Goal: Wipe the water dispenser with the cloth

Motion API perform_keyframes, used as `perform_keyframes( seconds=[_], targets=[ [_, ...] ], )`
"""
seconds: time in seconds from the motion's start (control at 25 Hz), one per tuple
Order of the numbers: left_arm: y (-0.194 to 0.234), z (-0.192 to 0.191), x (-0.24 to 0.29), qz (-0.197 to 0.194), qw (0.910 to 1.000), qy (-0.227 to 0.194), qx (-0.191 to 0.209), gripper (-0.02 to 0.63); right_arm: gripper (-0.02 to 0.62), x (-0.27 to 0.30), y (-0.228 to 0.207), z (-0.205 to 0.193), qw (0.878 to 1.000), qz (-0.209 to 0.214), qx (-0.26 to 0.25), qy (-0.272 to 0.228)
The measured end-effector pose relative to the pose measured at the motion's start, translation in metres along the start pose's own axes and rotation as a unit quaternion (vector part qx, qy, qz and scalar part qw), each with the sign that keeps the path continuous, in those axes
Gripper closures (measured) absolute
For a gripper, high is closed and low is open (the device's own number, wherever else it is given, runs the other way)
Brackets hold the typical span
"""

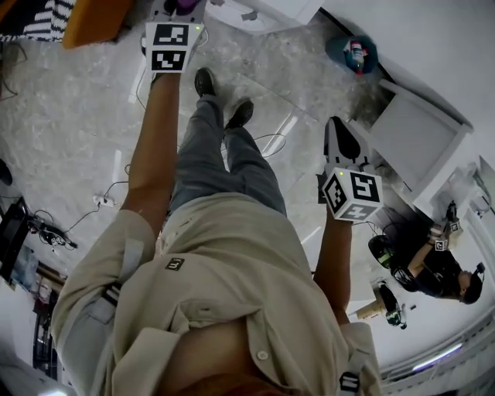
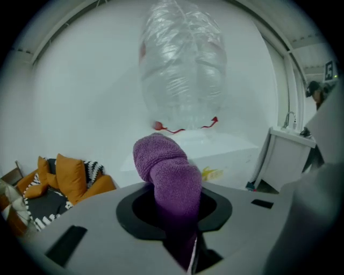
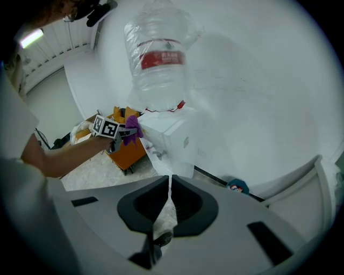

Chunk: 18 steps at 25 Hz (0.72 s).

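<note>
In the head view: I see mostly my own shirt and legs; left gripper [image 1: 174, 11] reaches forward with the purple cloth [image 1: 186, 6], right gripper [image 1: 337, 128] hangs lower; no dispenser in frame
Left gripper view: jaws pinching the cloth, which bulges toward the water dispenser [image 2: 215, 147] and its bottle [image 2: 183, 70]
Right gripper view: jaws pressed nearly together on nothing; cloth just beside the dispenser's top edge, contact unclear
Progress: I judge wiping barely begun, every surface left
Around: orange cushions [image 2: 67, 174], blue object [image 1: 352, 52], another person [image 1: 433, 267]; nothing blocks me
</note>
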<state>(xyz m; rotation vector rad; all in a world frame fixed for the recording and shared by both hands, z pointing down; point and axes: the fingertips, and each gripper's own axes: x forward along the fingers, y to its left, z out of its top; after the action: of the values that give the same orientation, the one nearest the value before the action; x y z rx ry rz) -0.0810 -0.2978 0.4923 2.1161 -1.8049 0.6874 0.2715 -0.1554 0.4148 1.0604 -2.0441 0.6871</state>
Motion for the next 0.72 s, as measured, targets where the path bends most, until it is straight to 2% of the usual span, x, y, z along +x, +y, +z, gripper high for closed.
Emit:
perform_keyframes(
  seconds=[0.16, 0.28, 0.4, 0.48, 0.56, 0.72],
  targets=[
    [-0.089, 0.006, 0.004, -0.092, 0.9953, -0.008, 0.028, 0.492, 0.568, 0.001, 0.000, -0.002, 1.000, -0.003, 0.007, -0.001],
    [-0.157, 0.015, 0.005, -0.162, 0.9855, -0.011, 0.051, 0.492, 0.568, 0.001, 0.004, -0.005, 1.000, -0.002, 0.010, 0.000],
    [-0.206, 0.026, 0.009, -0.206, 0.9769, -0.016, 0.056, 0.494, 0.568, -0.001, 0.003, -0.008, 1.000, -0.004, 0.012, 0.001],
    [-0.226, 0.028, 0.012, -0.223, 0.9734, -0.018, 0.052, 0.494, 0.568, -0.005, -0.001, -0.013, 1.000, -0.009, 0.014, 0.004],
    [-0.227, 0.026, 0.012, -0.225, 0.9726, -0.017, 0.056, 0.494, 0.568, -0.007, -0.004, -0.018, 1.000, -0.013, 0.017, 0.007],
    [-0.176, 0.014, 0.012, -0.185, 0.9812, -0.012, 0.055, 0.494, 0.568, -0.005, -0.006, -0.021, 1.000, -0.014, 0.023, 0.007]
  ],
)
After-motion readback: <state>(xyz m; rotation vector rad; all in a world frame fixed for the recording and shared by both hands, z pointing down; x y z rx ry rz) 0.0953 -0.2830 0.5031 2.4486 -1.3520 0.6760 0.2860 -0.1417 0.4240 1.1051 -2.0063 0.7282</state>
